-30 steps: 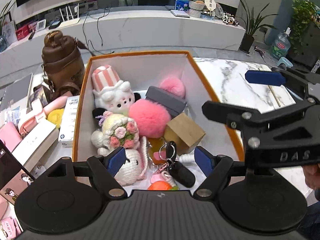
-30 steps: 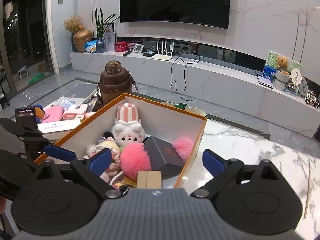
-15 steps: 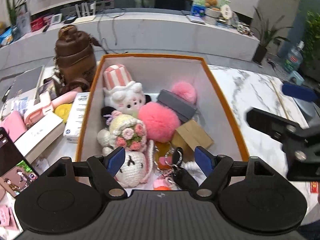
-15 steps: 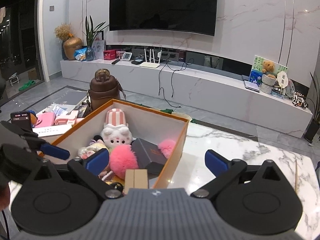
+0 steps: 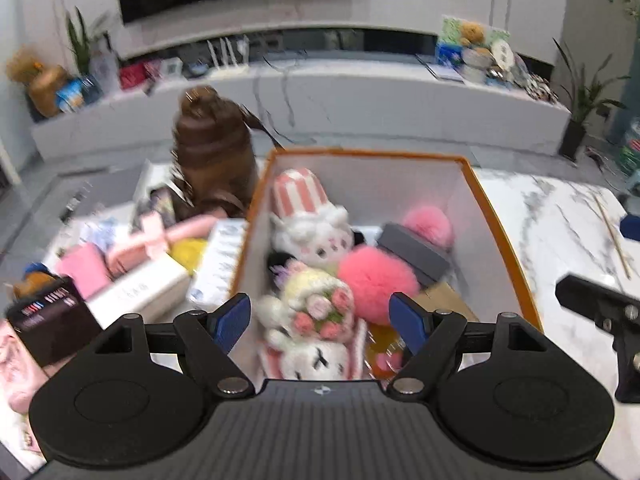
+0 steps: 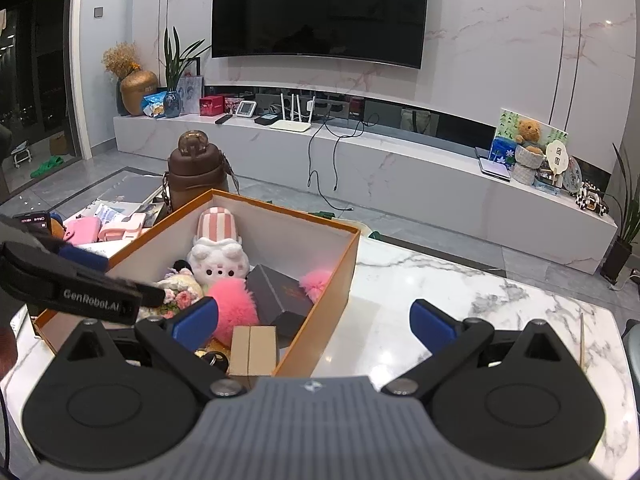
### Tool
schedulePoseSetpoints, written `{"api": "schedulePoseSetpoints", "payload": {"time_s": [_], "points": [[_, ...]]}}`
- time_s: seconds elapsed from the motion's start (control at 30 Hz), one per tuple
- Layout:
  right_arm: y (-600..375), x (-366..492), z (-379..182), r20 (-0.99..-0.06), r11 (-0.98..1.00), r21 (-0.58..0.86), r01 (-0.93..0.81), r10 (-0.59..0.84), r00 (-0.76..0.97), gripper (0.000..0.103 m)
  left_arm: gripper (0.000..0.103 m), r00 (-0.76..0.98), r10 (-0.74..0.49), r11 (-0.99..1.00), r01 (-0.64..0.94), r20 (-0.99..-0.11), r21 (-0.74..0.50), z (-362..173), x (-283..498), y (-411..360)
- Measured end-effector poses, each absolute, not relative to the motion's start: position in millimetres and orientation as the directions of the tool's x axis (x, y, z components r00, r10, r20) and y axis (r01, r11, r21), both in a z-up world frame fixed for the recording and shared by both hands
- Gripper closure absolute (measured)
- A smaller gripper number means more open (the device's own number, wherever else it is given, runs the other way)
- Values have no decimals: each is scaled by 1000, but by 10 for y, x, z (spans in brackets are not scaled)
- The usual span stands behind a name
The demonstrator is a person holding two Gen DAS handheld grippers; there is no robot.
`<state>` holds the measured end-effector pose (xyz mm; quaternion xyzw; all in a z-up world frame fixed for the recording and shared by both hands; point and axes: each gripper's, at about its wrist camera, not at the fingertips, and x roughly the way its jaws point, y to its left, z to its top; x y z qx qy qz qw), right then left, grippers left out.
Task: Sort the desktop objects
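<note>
An orange-rimmed box (image 5: pixel 496 216) (image 6: pixel 320 304) on the marble table holds a white plush with a pink striped hat (image 5: pixel 308 220) (image 6: pixel 218 248), a crocheted doll with roses (image 5: pixel 316 300), pink pompoms (image 5: pixel 376 276) (image 6: pixel 232 312), a dark case (image 5: pixel 416 252) (image 6: pixel 280 292) and a small cardboard box (image 6: pixel 252 350). My left gripper (image 5: pixel 320 320) hangs open above the near end of the box, nothing between its blue pads. My right gripper (image 6: pixel 314 320) is open over the box's right wall and the bare marble, empty.
Left of the box stand a brown bottle (image 5: pixel 212 152) (image 6: pixel 196 172), white cartons (image 5: pixel 140 292), pink items (image 5: pixel 136 244) and a dark card box (image 5: pixel 52 320). A thin wooden stick (image 5: pixel 614 236) lies on the marble table (image 6: pixel 460 292) to the right.
The left wrist view has tilted up and turned left, so the box sits lower and the TV wall shows. The right gripper has drifted back and to the right of the box.
</note>
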<state>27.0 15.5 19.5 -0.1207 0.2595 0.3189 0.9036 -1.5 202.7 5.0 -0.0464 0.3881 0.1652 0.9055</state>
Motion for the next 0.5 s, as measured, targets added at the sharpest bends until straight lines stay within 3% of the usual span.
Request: {"api": "schedulePoseSetpoints", "payload": {"time_s": [0.2, 0.33, 0.5], "points": [[205, 256, 168, -550, 762, -58, -645, 515, 657, 1, 11, 706, 287, 923, -385, -648, -10, 180, -100, 2126], [228, 245, 139, -556, 758, -60, -650, 515, 652, 1, 10, 687, 283, 911, -410, -670, -35, 169, -66, 2198], [295, 197, 81, -573, 743, -69, -665, 517, 637, 1, 10, 634, 292, 917, -398, -716, 21, 103, -31, 2122]]}}
